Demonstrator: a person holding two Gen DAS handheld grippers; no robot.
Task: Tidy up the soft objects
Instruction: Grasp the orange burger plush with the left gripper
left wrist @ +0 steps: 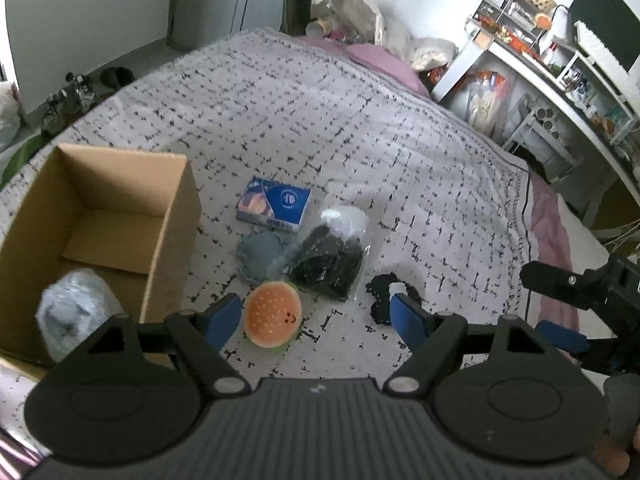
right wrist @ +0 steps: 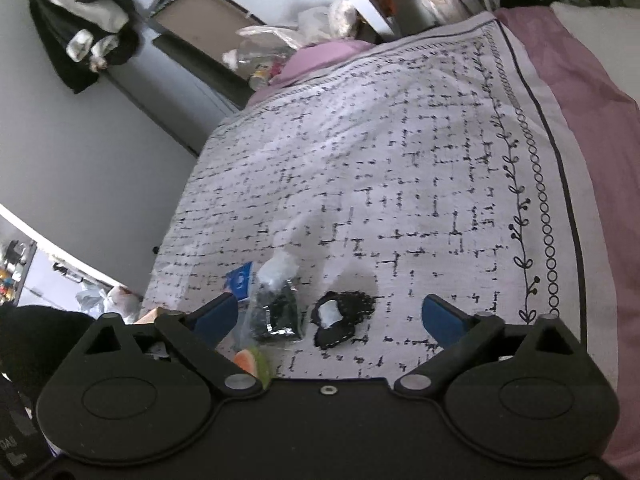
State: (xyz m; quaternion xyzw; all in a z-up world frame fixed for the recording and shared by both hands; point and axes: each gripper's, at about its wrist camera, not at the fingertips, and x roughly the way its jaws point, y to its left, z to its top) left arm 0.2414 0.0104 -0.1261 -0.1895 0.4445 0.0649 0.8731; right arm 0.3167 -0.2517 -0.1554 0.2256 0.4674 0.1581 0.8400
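Note:
On the patterned bedspread [left wrist: 320, 112] lie a burger-shaped plush [left wrist: 272, 320], a grey round pad [left wrist: 260, 254], a clear bag of black fabric [left wrist: 332, 256], a blue tissue pack [left wrist: 274, 204] and a small black cloth piece with a white tag [left wrist: 390, 296]. My left gripper [left wrist: 316, 316] is open above the bed, the burger plush near its left finger, not pressed. My right gripper [right wrist: 334, 316] is open too, hovering over the black cloth piece [right wrist: 340, 318] and the bag [right wrist: 276, 312]. It also shows at the right edge [left wrist: 576, 292] of the left wrist view.
An open cardboard box [left wrist: 100, 232] stands at the left on the bed, with a pale wrapped bundle [left wrist: 76, 312] inside. A pink pillow [left wrist: 384, 60] and bags lie at the far end. A cluttered white desk [left wrist: 560, 80] stands right of the bed.

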